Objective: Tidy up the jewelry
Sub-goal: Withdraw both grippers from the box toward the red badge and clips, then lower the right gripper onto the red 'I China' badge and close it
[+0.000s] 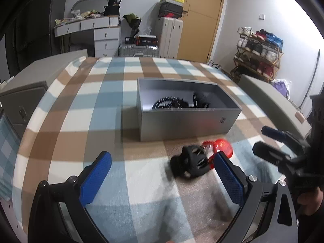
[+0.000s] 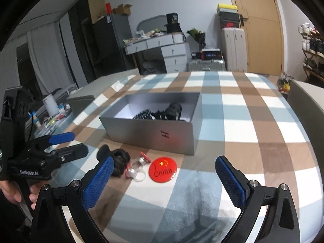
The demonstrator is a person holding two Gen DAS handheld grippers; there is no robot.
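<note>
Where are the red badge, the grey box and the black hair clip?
Red badge (image 2: 163,170), right wrist view, middle of its face.
Grey box (image 2: 154,136), right wrist view, front wall.
Black hair clip (image 1: 190,163), left wrist view, its body.

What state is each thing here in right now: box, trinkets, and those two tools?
Box: lid off, dark jewelry inside.
Badge: flat on cloth, outside box.
Black clip: on cloth, untouched.
Left tool: open, empty.
Right tool: open, empty.
</note>
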